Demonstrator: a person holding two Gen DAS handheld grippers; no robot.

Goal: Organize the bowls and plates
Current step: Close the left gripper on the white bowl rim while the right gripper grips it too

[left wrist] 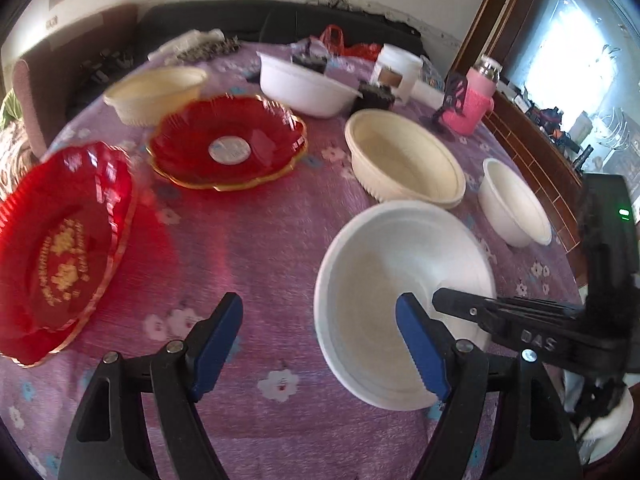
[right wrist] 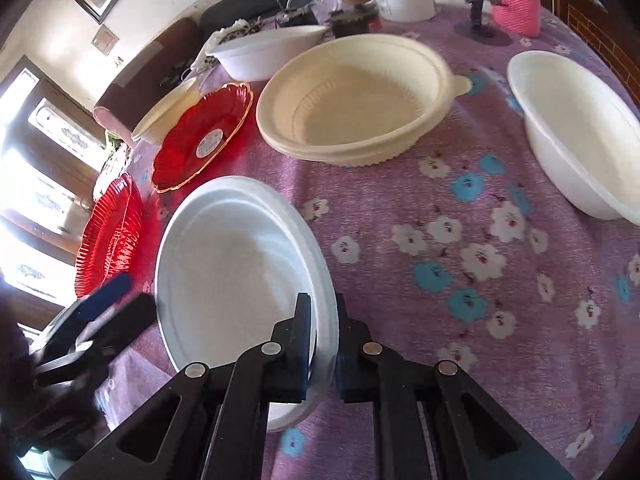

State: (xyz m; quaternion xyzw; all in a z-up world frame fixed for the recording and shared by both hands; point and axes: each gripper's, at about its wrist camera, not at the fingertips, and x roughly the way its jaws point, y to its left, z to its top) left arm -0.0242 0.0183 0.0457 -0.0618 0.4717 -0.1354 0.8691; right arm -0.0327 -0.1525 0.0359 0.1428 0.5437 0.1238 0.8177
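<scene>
Left of the left hand-held gripper [left wrist: 318, 344], the near red plate [left wrist: 60, 256] smears with blur, frame edge clipping it.

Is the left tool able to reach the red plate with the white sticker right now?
Probably yes. The left tool is open and holds nothing, and only bare purple tablecloth lies between it and the red plate with the white sticker. Nothing stands in the way.

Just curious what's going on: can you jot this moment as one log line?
right tongs: shut on white bowl rim | left tongs: open, empty | red plates: untouched
</scene>
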